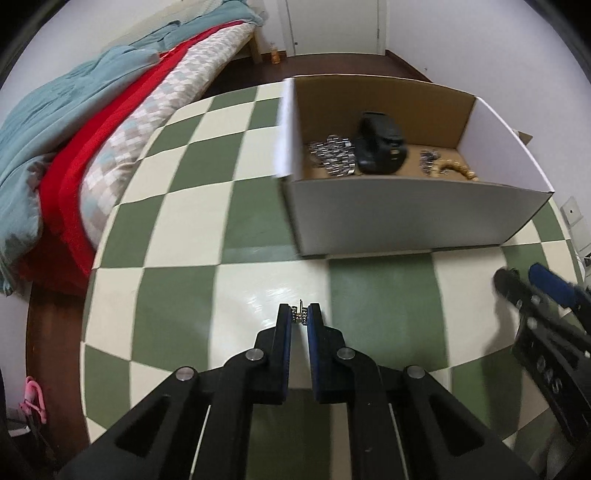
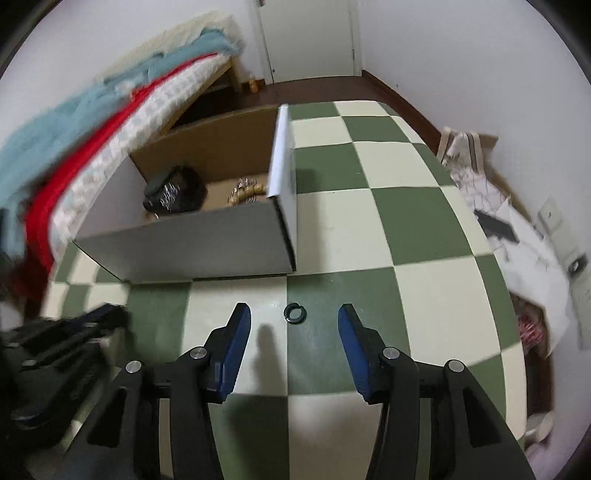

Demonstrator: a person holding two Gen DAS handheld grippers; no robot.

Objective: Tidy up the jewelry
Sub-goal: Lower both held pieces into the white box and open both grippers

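Observation:
My left gripper (image 1: pixel 299 314) is shut on a small gold and silver jewelry piece (image 1: pixel 300 313), held just above the checkered tabletop (image 1: pixel 184 236). The open cardboard box (image 1: pixel 406 218) stands beyond it and holds a black pouch (image 1: pixel 380 147), silver chains (image 1: pixel 332 155) and a gold bead bracelet (image 1: pixel 458 170). My right gripper (image 2: pixel 294 318) is open over the table, its fingers either side of a small black ring (image 2: pixel 294 313) lying on the cloth. The box (image 2: pixel 184 251) is to its front left. The right gripper also shows at the right edge of the left wrist view (image 1: pixel 517 284).
A bed with teal, red and checked bedding (image 1: pixel 92 140) runs along the table's left side. A white door (image 1: pixel 332 26) is at the back. Papers and a bag (image 2: pixel 509 229) lie off the table's right edge. A pink item (image 1: pixel 33 398) lies on the floor.

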